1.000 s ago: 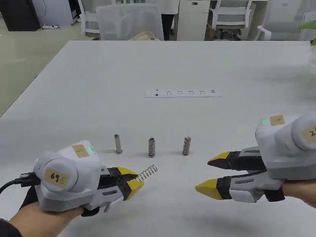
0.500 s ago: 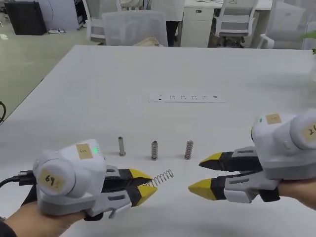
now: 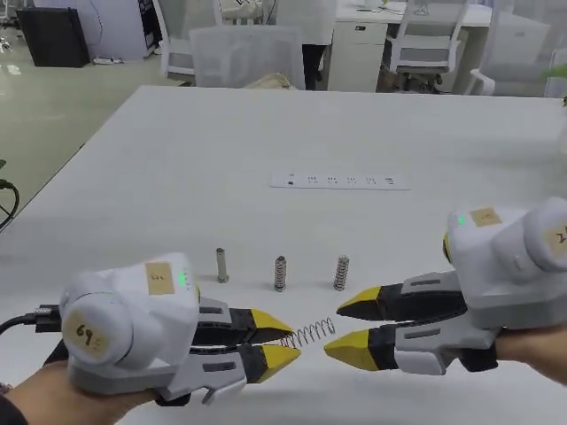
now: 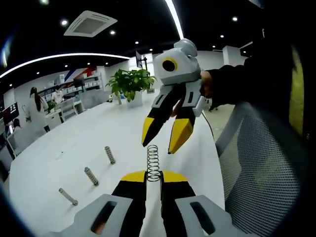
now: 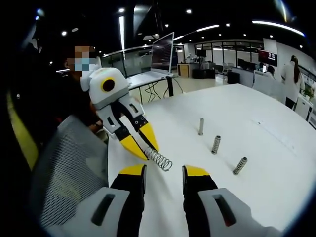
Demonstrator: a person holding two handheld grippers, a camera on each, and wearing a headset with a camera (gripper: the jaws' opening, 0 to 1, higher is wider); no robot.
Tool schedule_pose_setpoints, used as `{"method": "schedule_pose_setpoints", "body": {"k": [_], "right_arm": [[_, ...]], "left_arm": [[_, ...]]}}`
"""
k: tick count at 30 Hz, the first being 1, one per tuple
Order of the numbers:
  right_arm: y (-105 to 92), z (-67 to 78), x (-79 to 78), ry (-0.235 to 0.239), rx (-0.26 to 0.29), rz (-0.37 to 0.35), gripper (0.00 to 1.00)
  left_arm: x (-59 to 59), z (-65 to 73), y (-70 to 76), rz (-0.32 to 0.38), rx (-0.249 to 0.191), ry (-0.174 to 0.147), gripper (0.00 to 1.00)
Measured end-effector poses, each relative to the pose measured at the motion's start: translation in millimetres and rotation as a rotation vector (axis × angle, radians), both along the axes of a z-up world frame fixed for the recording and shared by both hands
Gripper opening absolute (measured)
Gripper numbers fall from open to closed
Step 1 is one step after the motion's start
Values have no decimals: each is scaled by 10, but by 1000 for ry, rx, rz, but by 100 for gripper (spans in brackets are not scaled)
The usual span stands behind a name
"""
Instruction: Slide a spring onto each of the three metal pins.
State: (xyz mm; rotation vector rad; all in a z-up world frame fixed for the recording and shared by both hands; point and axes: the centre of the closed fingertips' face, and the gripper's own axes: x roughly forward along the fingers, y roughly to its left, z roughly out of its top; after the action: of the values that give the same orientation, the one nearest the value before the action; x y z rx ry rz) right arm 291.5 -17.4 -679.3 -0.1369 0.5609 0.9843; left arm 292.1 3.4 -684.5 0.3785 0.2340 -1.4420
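Observation:
Three short metal pins stand in a row on the white table: a bare left pin [image 3: 221, 265], a middle pin [image 3: 280, 274] with a spring on it and a right pin [image 3: 341, 273] with a spring on it. My left gripper [image 3: 285, 342] is shut on one end of a loose spring [image 3: 310, 334] and holds it in the air, its free end pointing right. The same spring [image 4: 153, 162] rises from my left gripper [image 4: 153, 176]. My right gripper [image 3: 340, 326] is open, its yellow tips on either side of the spring's free end [image 5: 159, 158], apart from it.
A white power strip [image 3: 339, 181] lies flat on the table beyond the pins. Office chairs [image 3: 246, 55] and desks stand past the table's far edge. A potted plant [image 4: 131, 83] sits at one end of the table.
Both grippers have come closer together. The left one carried the spring to the right and the open right one moved left, so its tips now flank the spring's free end.

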Motion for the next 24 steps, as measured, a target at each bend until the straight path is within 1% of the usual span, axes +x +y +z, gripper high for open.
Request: {"method": "schedule_pose_setpoints", "body": {"k": [3, 7, 9, 10, 12, 17, 24], "right_arm": [[30, 10, -28, 11, 16, 13, 26], [57, 17, -61, 27, 42, 28, 24], [76, 18, -91, 40, 53, 42, 23], [91, 21, -110, 47, 59, 52, 21], [94, 12, -128, 57, 57, 62, 19], [114, 1, -153, 74, 67, 74, 16], [122, -9, -168, 88, 71, 79, 15]], "left_arm": [[-50, 32, -18, -23, -7, -10, 2], [-80, 53, -27, -38, -12, -21, 2], [-114, 78, -37, -53, -23, -23, 2], [-138, 90, -44, -65, -28, -31, 2], [-164, 100, -53, -75, -30, -36, 2], [-175, 118, -71, -85, -36, -47, 2], [-192, 126, -83, -92, -39, -50, 2]]}}
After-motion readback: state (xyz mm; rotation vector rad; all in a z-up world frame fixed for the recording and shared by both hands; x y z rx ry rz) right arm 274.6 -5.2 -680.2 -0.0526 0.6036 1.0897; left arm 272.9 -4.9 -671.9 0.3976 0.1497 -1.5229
